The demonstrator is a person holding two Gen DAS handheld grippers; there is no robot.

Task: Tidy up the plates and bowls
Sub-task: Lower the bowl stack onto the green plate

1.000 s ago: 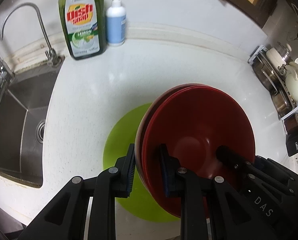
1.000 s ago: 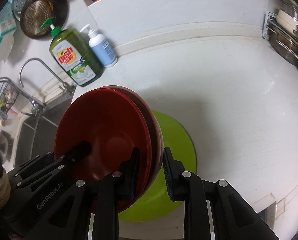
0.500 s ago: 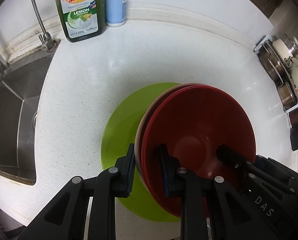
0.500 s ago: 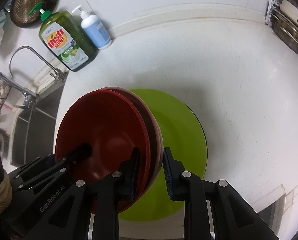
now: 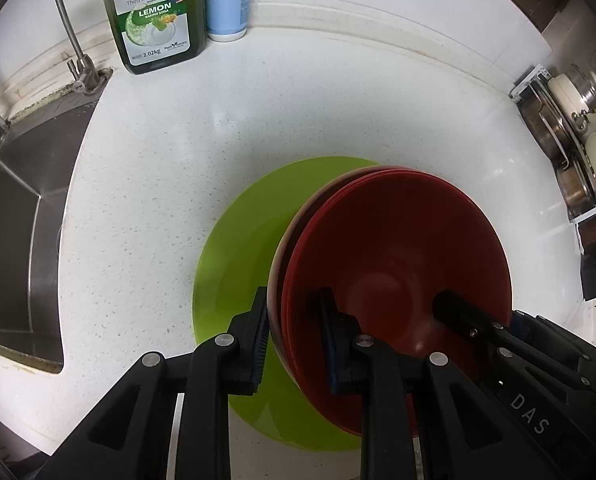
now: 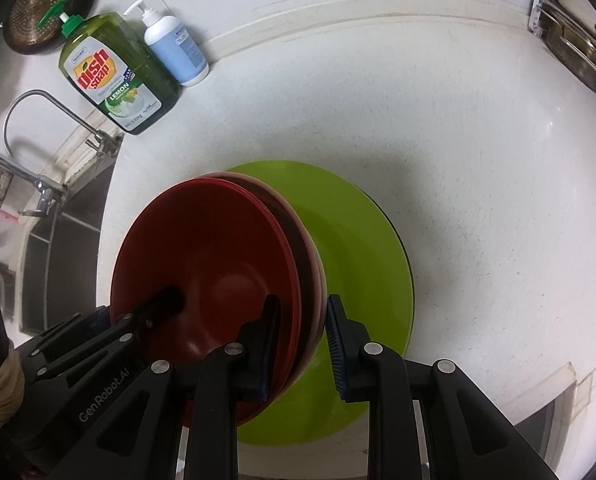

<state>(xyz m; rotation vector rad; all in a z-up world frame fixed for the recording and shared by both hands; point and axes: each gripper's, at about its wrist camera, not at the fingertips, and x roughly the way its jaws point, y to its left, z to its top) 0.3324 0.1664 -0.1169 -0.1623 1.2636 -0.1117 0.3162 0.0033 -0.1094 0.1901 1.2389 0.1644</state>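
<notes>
Two hand-held grippers look steeply down at a white speckled worktop [image 5: 146, 216], and between them they carry a small stack of red bowls [image 5: 398, 276] nested one inside another. The left gripper [image 5: 294, 336] has its jaws pinching the stack's rim on one side — one jaw outside the bowl wall, the other inside. The right gripper [image 6: 300, 344] has its jaws pinching the opposite rim in the same way, and each gripper's inner jaw shows as a black bar reaching into the top bowl in the other's view. The stack hangs over a round lime-green plate [image 5: 238, 248] that lies flat on the worktop; whether the lowest bowl touches the plate cannot be told. At the back edge of the worktop, against the wall, a large green dish soap bottle [image 6: 114, 80] stands upright with a smaller white and blue pump bottle [image 6: 174, 52] just beside it. A steel sink [image 5: 14, 232] with a curved tap [image 6: 30, 120] lies to the left — well apart from the plate. Metal pots on a rack [image 5: 570, 152] sit at the far right edge.
</notes>
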